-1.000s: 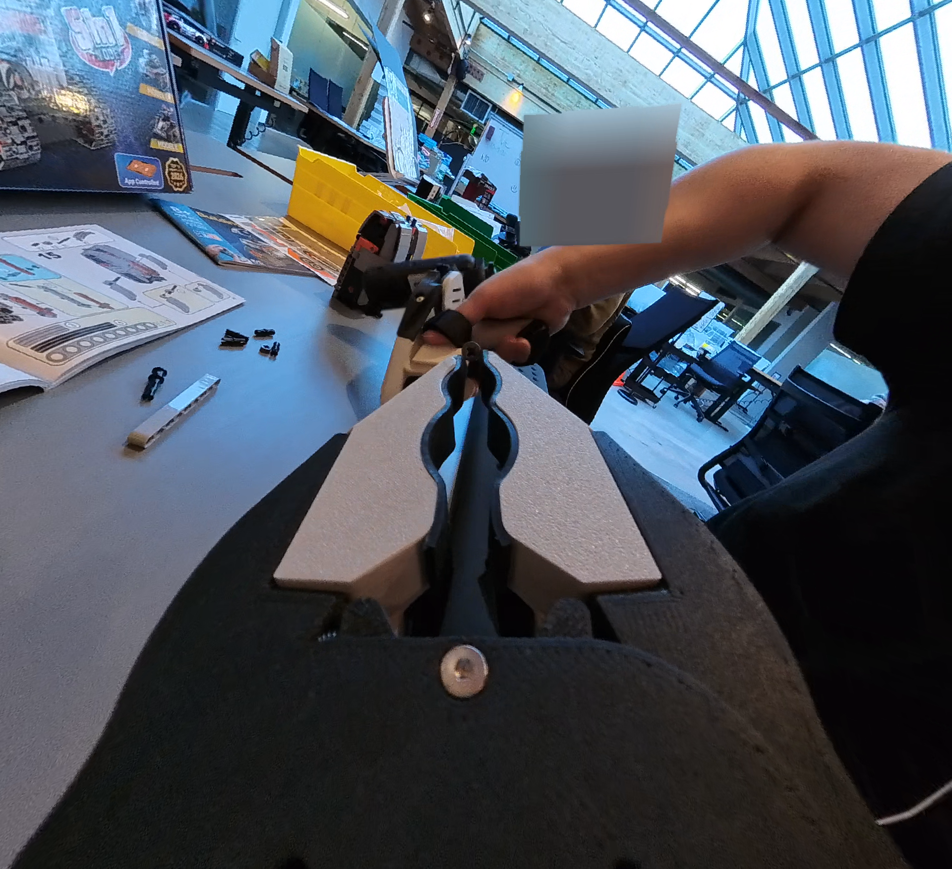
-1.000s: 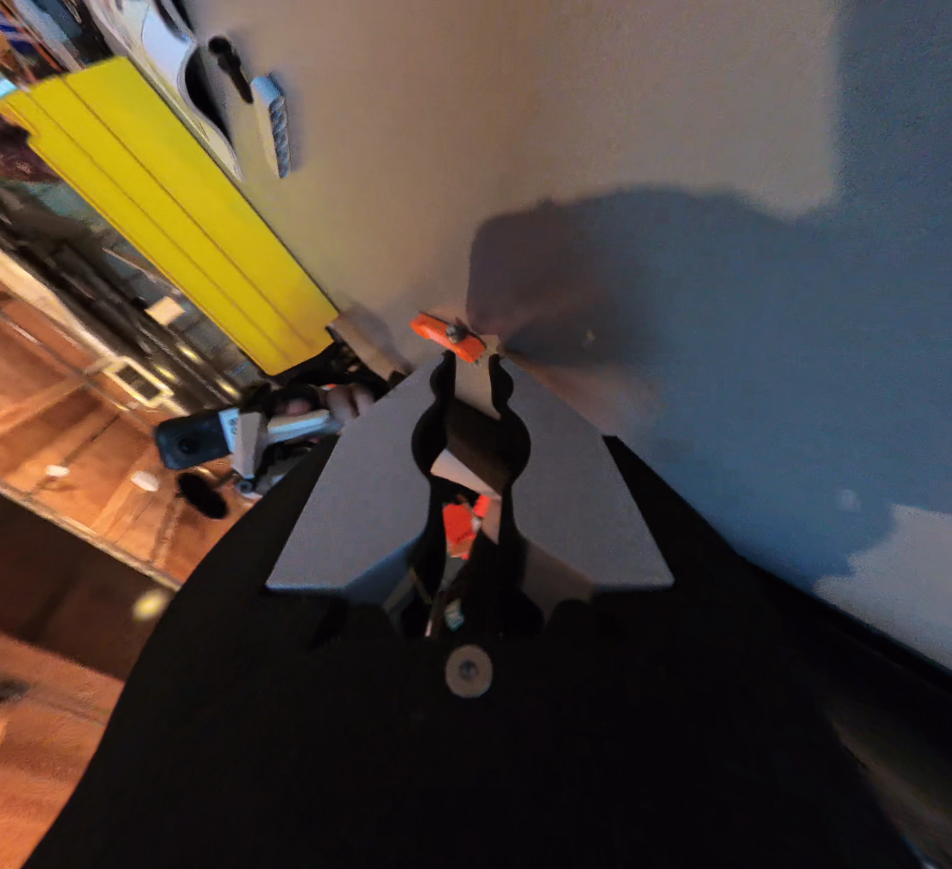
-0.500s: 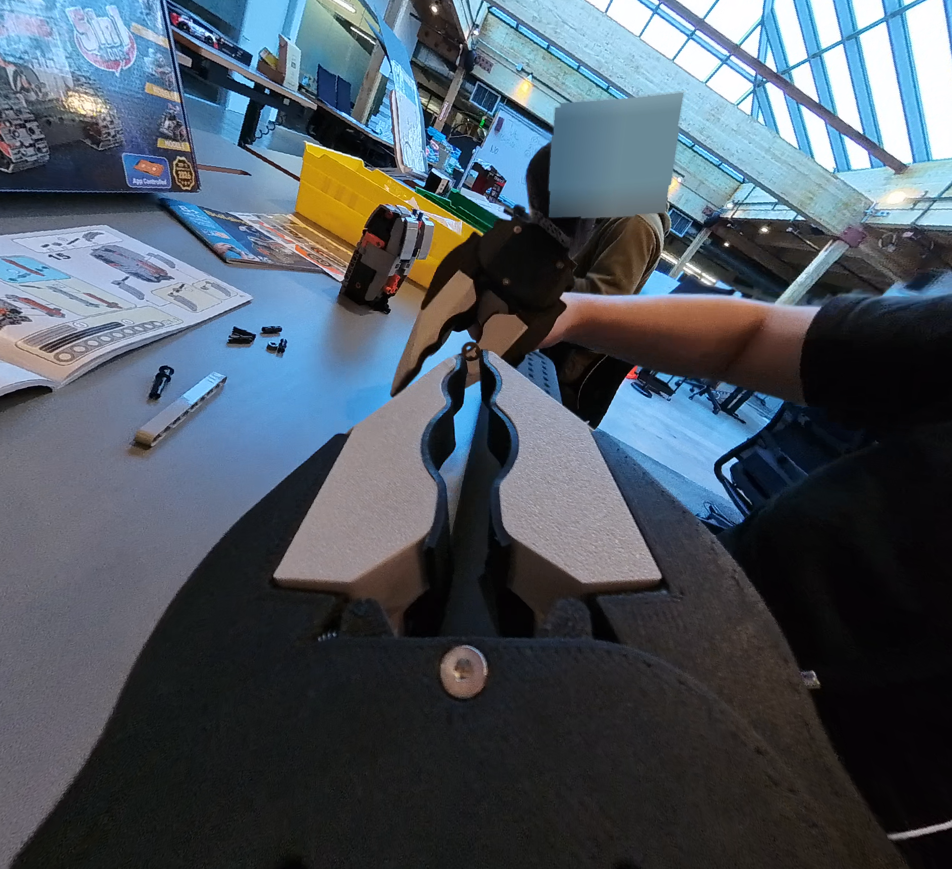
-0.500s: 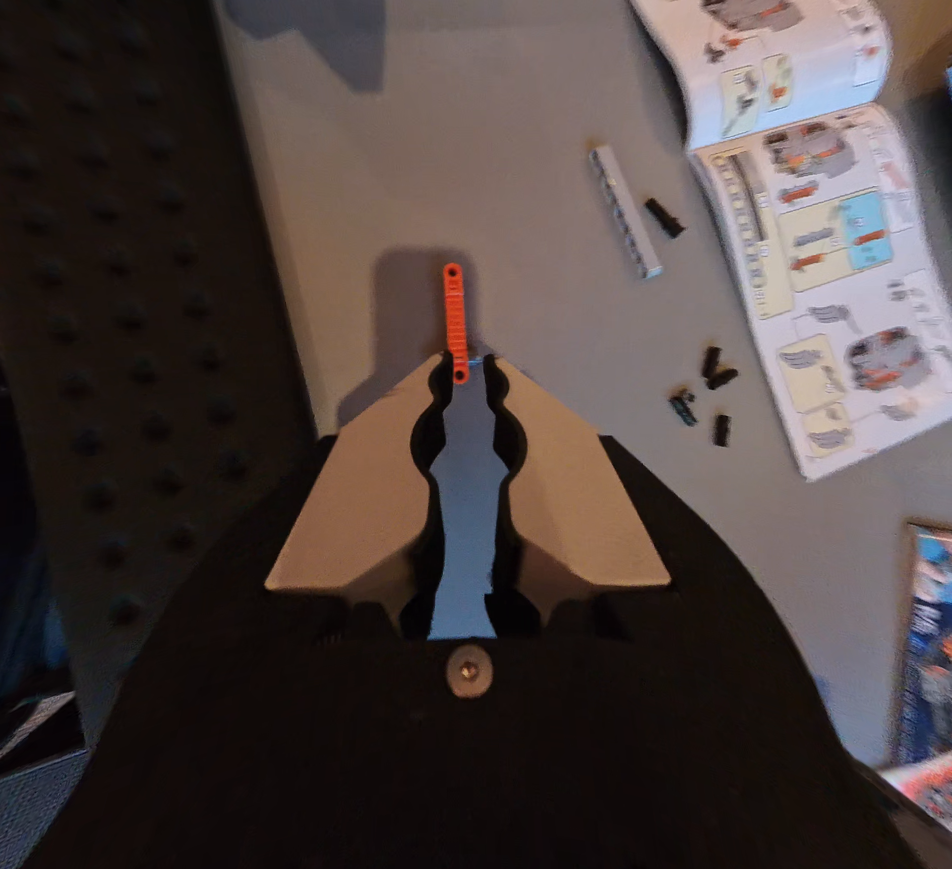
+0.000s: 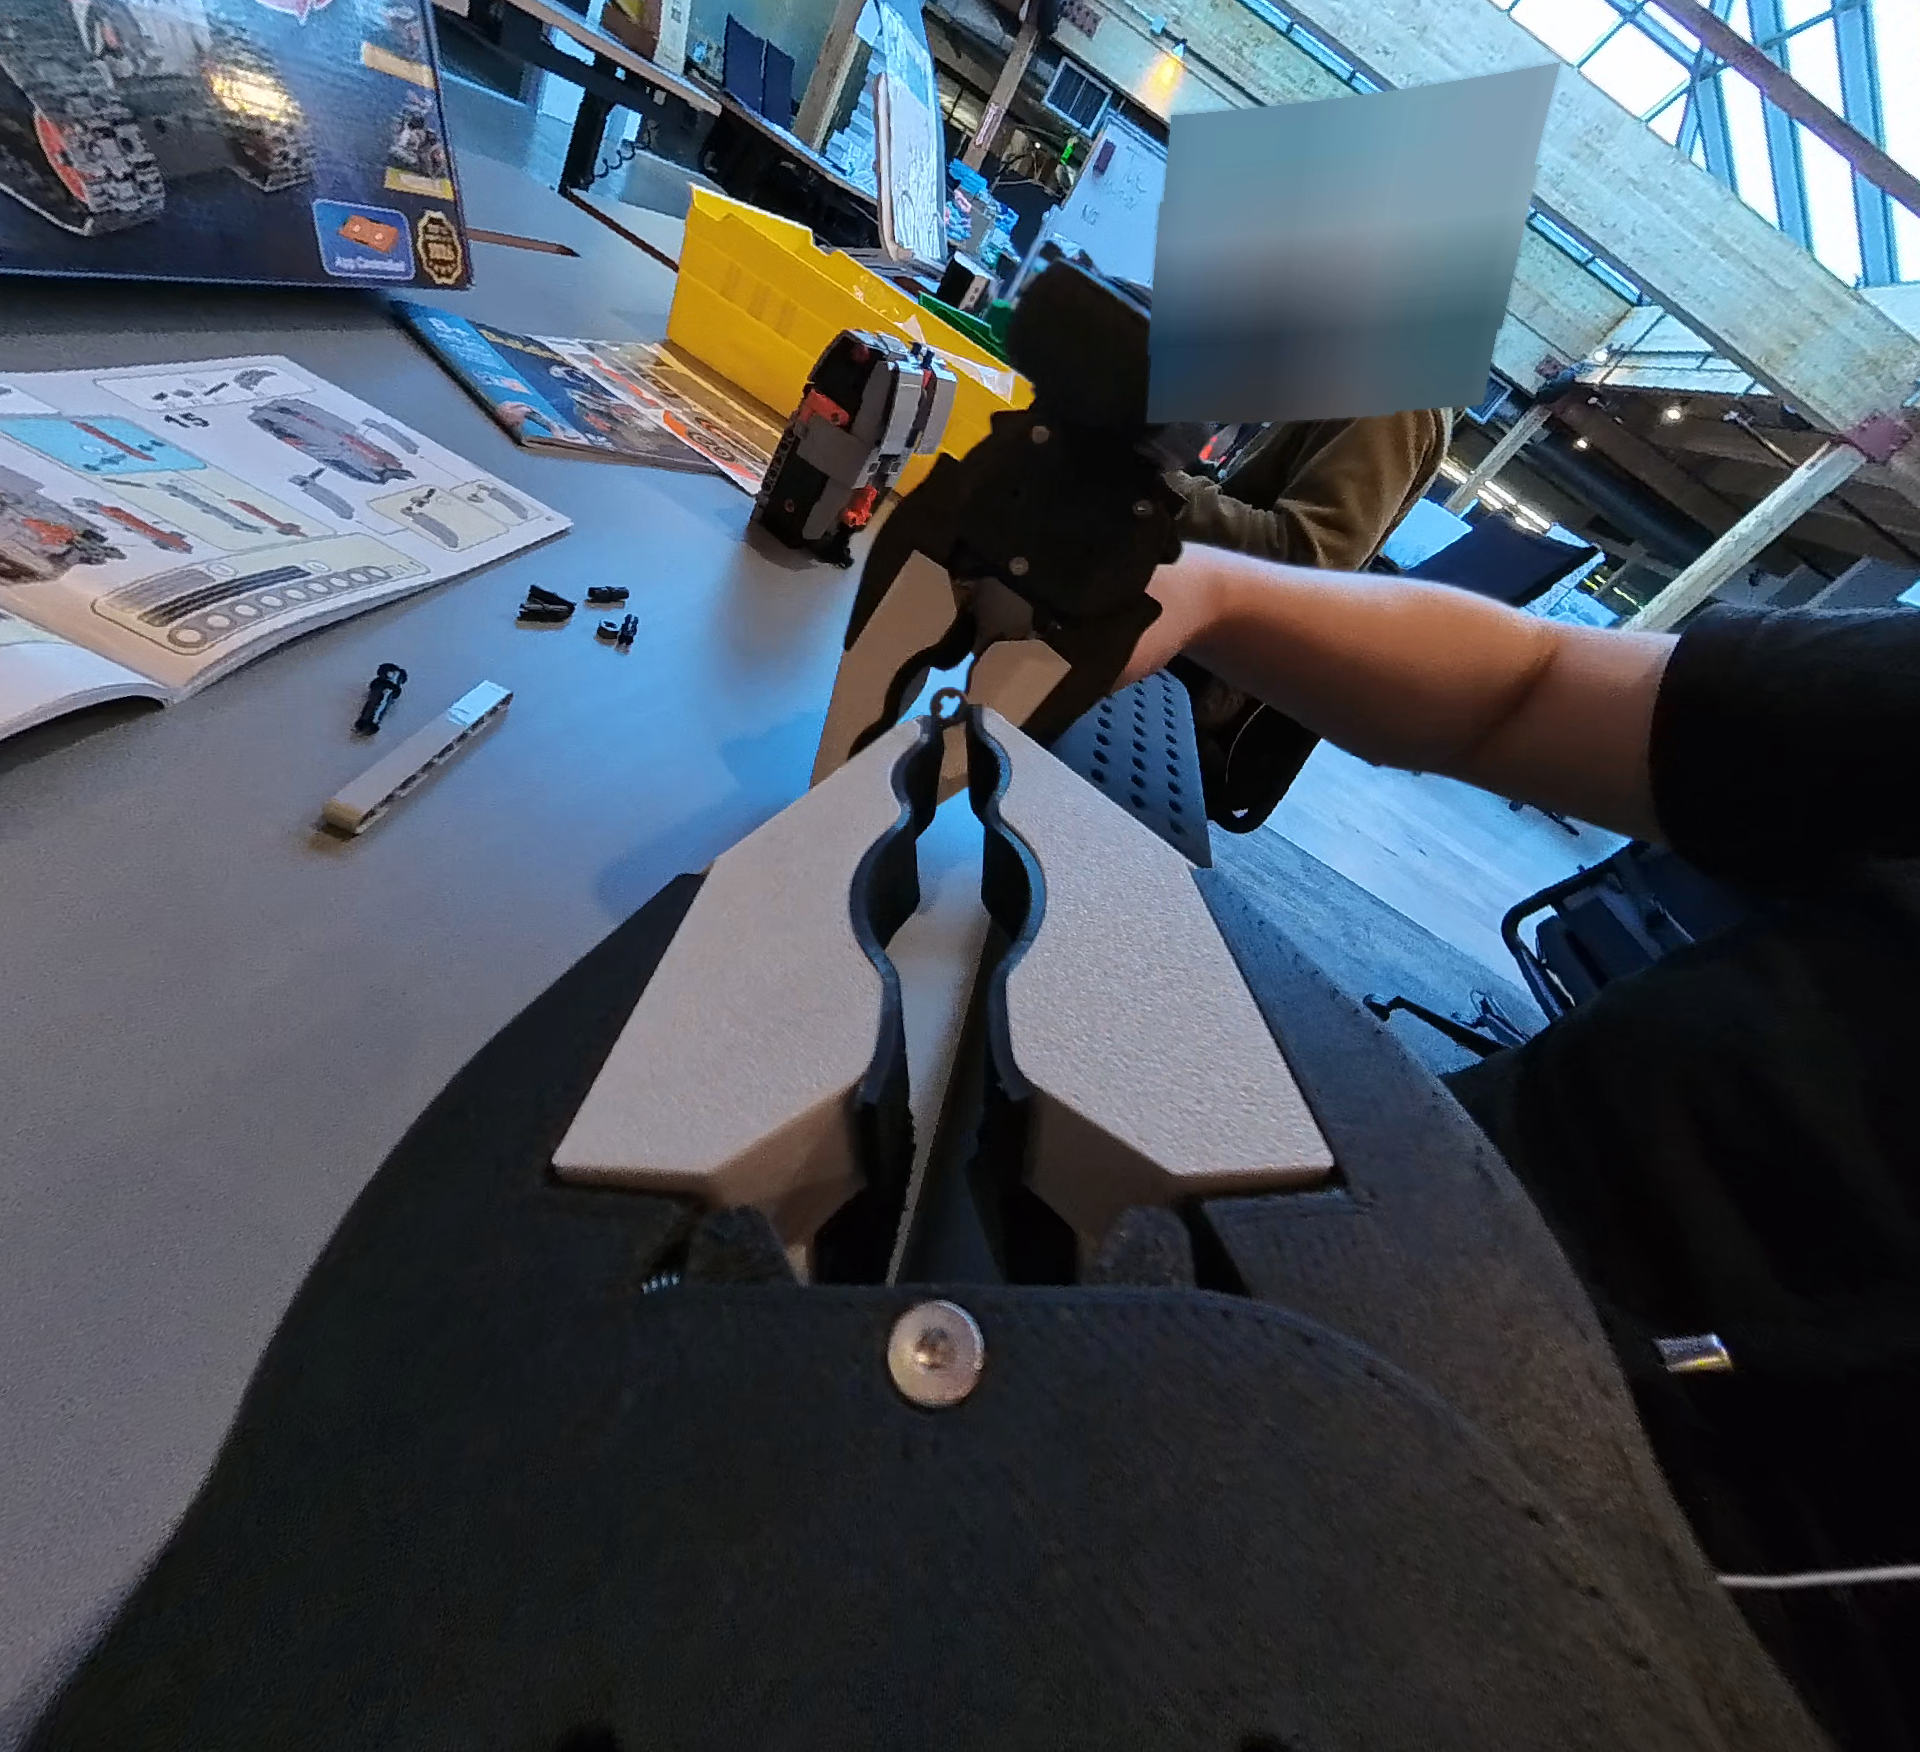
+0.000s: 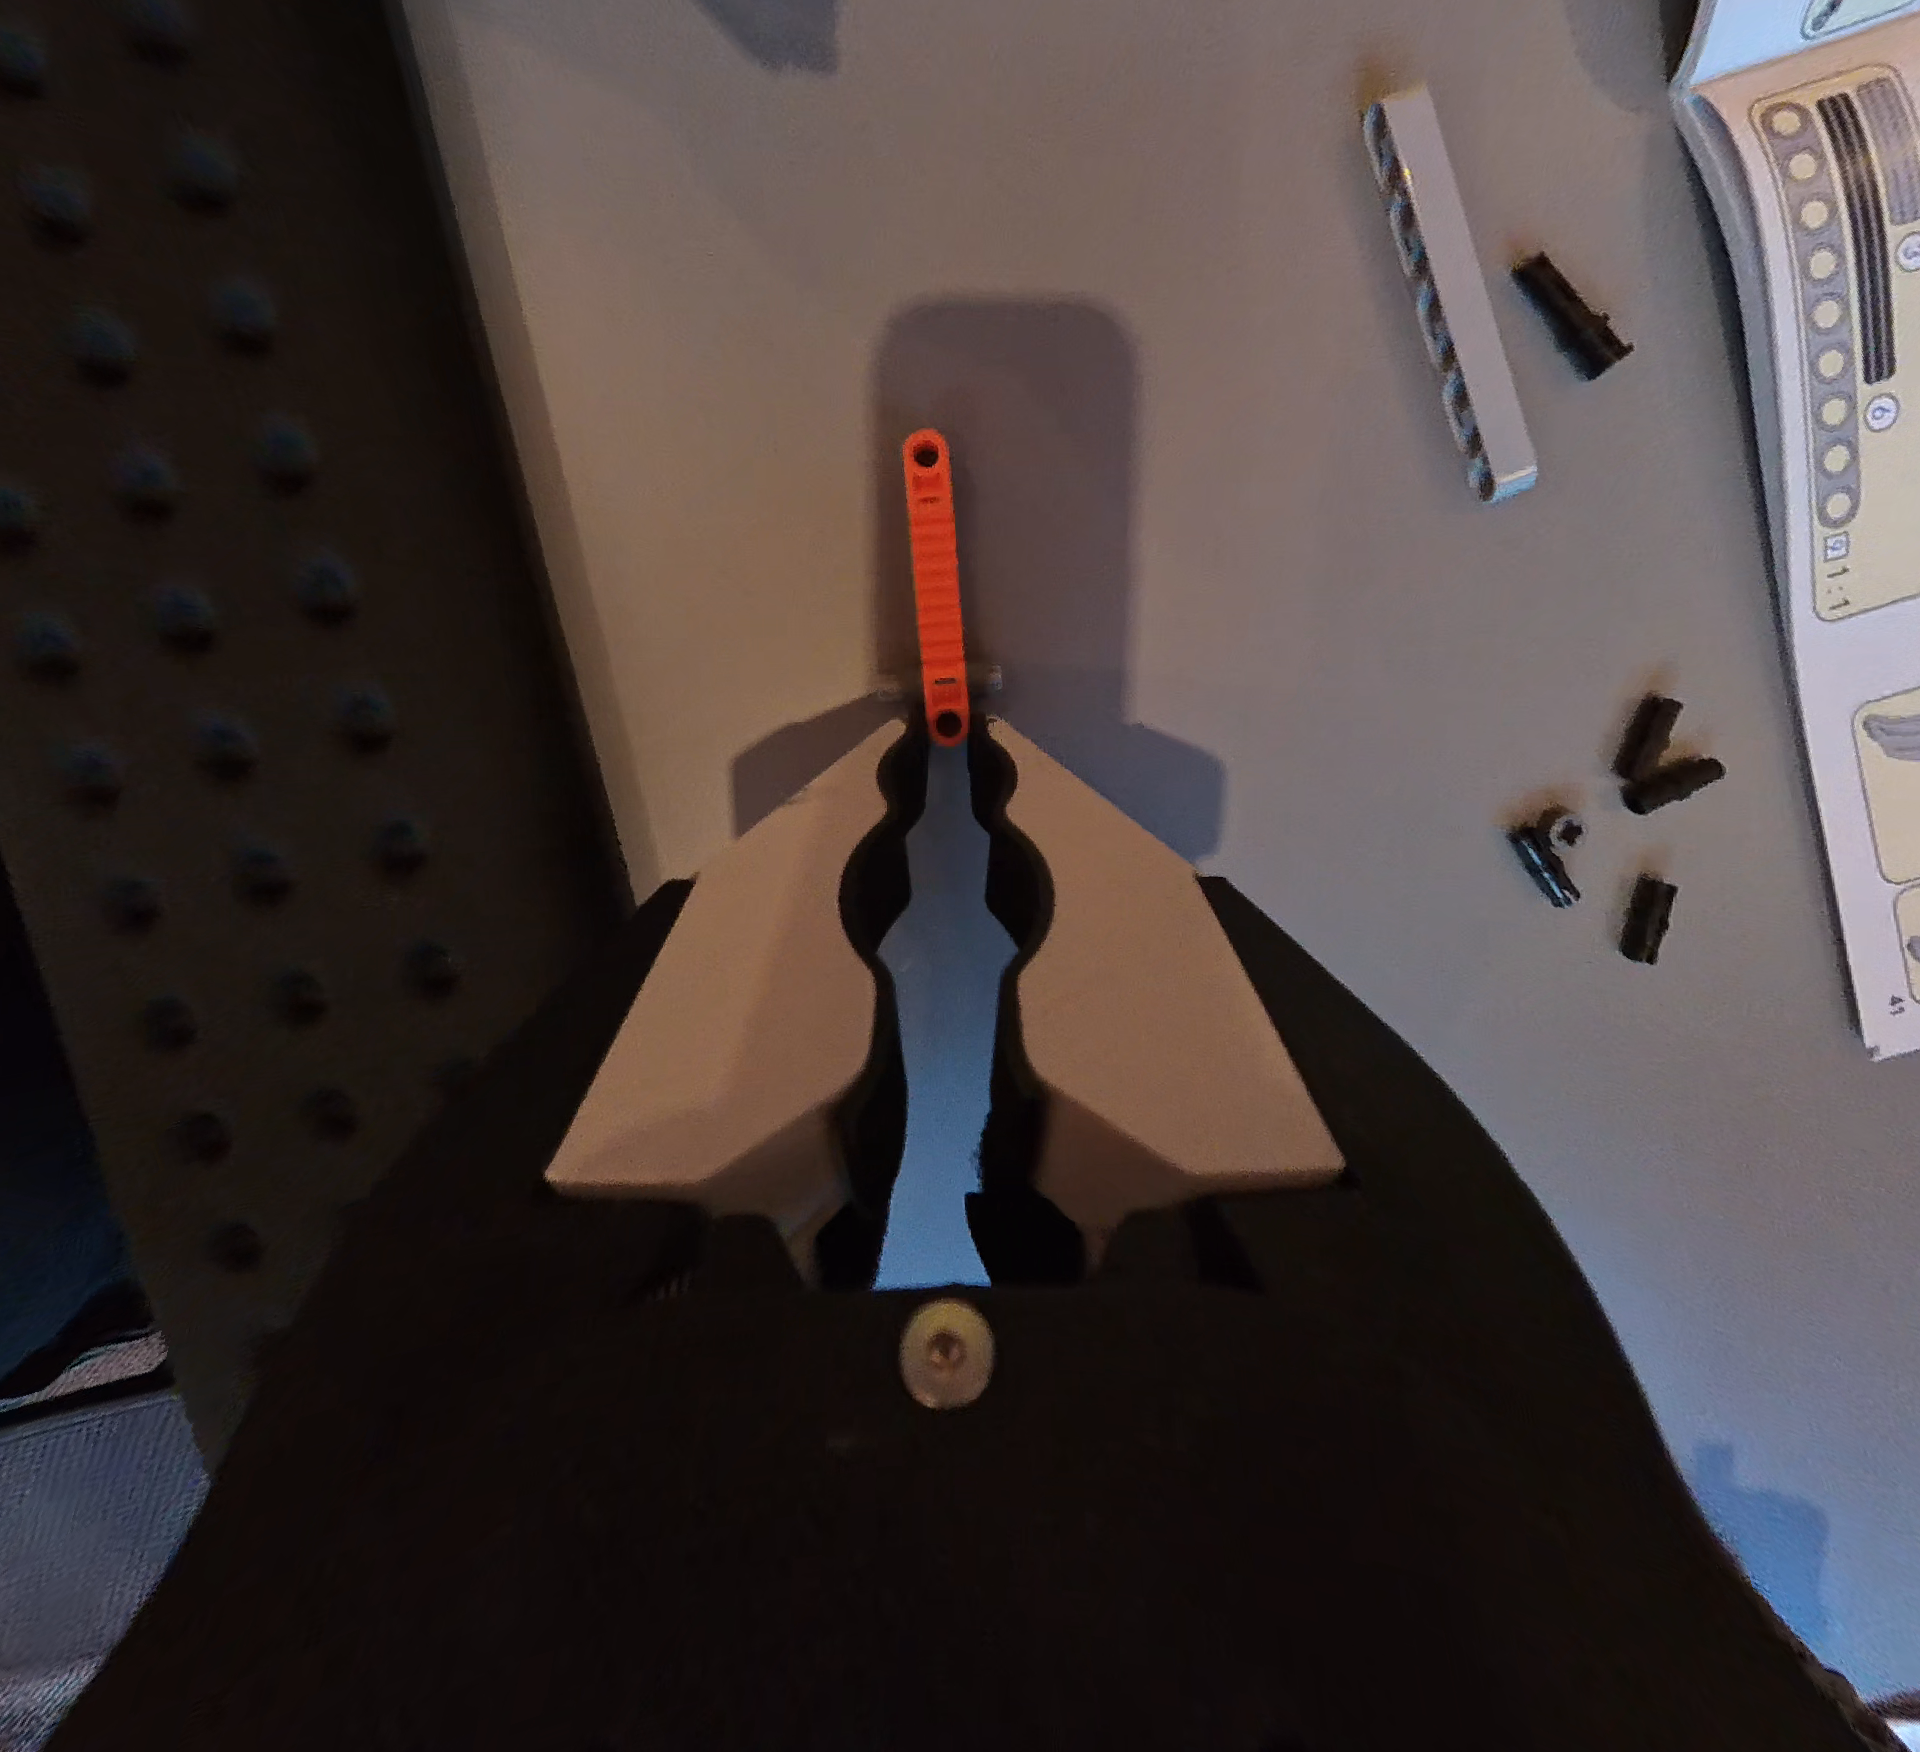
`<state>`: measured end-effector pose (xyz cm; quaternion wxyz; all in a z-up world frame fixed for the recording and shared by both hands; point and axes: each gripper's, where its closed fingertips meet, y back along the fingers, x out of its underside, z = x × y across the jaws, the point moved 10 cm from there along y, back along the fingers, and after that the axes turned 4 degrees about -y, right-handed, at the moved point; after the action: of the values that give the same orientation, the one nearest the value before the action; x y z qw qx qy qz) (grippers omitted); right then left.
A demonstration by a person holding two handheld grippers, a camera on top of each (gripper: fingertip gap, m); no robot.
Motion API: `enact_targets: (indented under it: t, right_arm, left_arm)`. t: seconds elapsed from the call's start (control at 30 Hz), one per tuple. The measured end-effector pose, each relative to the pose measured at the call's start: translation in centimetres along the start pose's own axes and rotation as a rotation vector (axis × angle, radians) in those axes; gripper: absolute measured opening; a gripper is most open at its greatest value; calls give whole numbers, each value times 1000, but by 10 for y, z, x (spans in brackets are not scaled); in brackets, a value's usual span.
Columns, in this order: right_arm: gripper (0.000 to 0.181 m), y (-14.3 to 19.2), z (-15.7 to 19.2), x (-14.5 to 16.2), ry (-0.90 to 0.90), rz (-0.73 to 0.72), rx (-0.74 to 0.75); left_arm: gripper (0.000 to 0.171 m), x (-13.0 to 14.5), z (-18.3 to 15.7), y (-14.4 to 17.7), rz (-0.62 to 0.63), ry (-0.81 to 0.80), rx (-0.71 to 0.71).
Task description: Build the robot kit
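The right gripper [image 6: 943, 726] hangs above the grey table [image 6: 1195, 767], pointing down at it, its two fingers drawn close together and pinching the near end of a thin orange toothed strip [image 6: 933, 580], which sticks straight out beyond the tips over its own shadow. Off to one side of that strip lie a pale grey beam with a row of holes [image 6: 1449, 289], a single black pin [image 6: 1571, 315] just beside it, and a small scatter of black pins [image 6: 1621, 824] nearer the open instruction booklet [image 6: 1829, 331]. On the other side a dark surface studded with bumps [image 6: 208, 559] runs along the table edge. The left gripper [image 5: 948, 715] is held low over the table, its fingers nearly pressed together on a tiny dark looped piece [image 5: 948, 703] that peeps out at the very tips; I cannot tell what that piece is. Just beyond it the right gripper [image 5: 914, 746] shows again, held by a bare forearm [image 5: 1382, 663] reaching in from a black sleeve. Farther back stand a small black, grey and orange brick-built model [image 5: 852, 455], a yellow bin [image 5: 790, 310], a flat colourful leaflet [image 5: 582, 383] and a large dark toy box [image 5: 208, 40] set upright
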<state>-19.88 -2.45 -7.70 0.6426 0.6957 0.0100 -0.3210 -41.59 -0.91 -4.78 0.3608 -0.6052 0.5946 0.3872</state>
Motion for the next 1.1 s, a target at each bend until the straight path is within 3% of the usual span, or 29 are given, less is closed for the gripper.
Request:
enact_targets:
  t: [0.13, 0.3, 0.43, 0.67, 0.83, 1.0, 1.1]
  right_arm:
    - [5, -1, 4, 1, -56, -81, 78]
    - [5, 12, 10, 0, -320, -424, 136]
    - [5, 2, 15, 10, -422, -410, 176]
    - [5, 45, -10, 39, -551, -542, 224]
    - [5, 52, -25, 58, -604, -507, 265]
    - [5, 41, -22, 56, -619, -508, 279]
    - [5, 39, -15, 51, -597, -587, 285]
  left_arm:
    - [0, -1, 2, 1, -19, 23, -62]
    - [0, -4, -3, -5, -54, 14, -114]
    - [0, 2, 4, -8, 67, 28, -192]
    - [0, 2, 8, 11, 41, 38, -274]
    - [2, 1, 20, 16, 50, 83, -301]
    - [13, 3, 20, -1, 72, 145, -274]
    - [15, 2, 16, -25, 47, 208, -227]
